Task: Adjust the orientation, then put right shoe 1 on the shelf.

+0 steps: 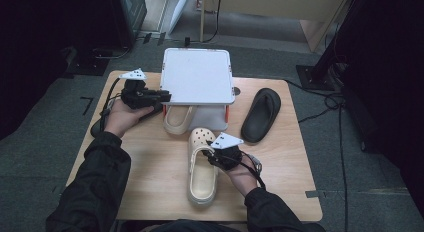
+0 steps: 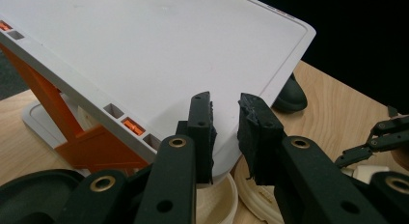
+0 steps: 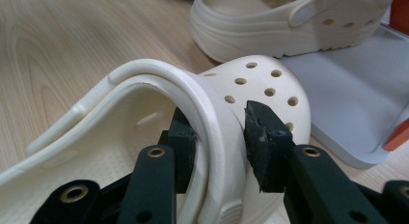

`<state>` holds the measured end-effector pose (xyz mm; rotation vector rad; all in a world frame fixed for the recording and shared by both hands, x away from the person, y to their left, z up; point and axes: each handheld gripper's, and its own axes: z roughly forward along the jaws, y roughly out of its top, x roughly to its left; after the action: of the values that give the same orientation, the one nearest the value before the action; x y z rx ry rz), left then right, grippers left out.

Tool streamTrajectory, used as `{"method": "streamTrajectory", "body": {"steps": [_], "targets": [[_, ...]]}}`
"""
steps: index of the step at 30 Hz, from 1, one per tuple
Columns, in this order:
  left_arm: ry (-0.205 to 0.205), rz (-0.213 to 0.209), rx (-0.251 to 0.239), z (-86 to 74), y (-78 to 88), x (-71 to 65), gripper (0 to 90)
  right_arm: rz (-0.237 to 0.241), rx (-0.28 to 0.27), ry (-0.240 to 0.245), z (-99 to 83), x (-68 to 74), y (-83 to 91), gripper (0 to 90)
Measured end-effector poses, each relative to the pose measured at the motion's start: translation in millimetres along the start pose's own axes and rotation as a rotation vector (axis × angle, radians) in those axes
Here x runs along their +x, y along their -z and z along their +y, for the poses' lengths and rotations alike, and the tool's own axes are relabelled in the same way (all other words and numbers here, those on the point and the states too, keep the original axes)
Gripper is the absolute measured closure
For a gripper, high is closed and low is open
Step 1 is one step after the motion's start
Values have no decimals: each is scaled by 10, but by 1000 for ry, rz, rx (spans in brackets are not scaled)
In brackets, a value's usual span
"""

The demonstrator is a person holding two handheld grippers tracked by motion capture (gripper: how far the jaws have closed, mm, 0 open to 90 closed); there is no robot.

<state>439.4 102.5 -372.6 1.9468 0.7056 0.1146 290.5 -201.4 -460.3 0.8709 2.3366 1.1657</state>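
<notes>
Cream clog (image 1: 202, 174) at lower centre sits clamped in the right gripper (image 3: 219, 142); its mate (image 1: 177, 119) (already under the rack (image 1: 197, 74)) waits, left gripper (image 2: 225, 120) apart.

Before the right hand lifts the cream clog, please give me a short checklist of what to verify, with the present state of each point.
1. Right tool has the clog: ok, its jaws stand on either side of the side wall beside the strap.
2. Grip is firm: cannot tell, the outer jaw seems to have a small gap.
3. Space under the white shelf: not ok on the left part, the second cream clog already sits there.
4. Left tool is free: ok, jaws open, nothing between them, close to the shelf edge.
5. Black sandal is out of the way: ok, it lies to the right of the shelf.
</notes>
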Motion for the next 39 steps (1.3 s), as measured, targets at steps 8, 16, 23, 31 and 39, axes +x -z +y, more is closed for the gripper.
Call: {"method": "streamTrajectory", "body": {"steps": [8, 16, 23, 31, 39], "targets": [[3, -1, -2, -2, -1, 0, 760, -32, -28, -70, 67, -150, 140, 751], [5, -2, -3, -3, 0, -1, 760, -46, -33, -47, 103, -159, 161, 755], [5, 1, 0, -2, 0, -5, 760, -87, -62, -23, 185, -218, 240, 755], [8, -2, -2, -2, -1, -2, 760, -131, -59, 1, 265, -353, 186, 754], [15, -3, -4, -2, -2, 1, 761, -193, -26, 65, 310, -480, -39, 752]]}}
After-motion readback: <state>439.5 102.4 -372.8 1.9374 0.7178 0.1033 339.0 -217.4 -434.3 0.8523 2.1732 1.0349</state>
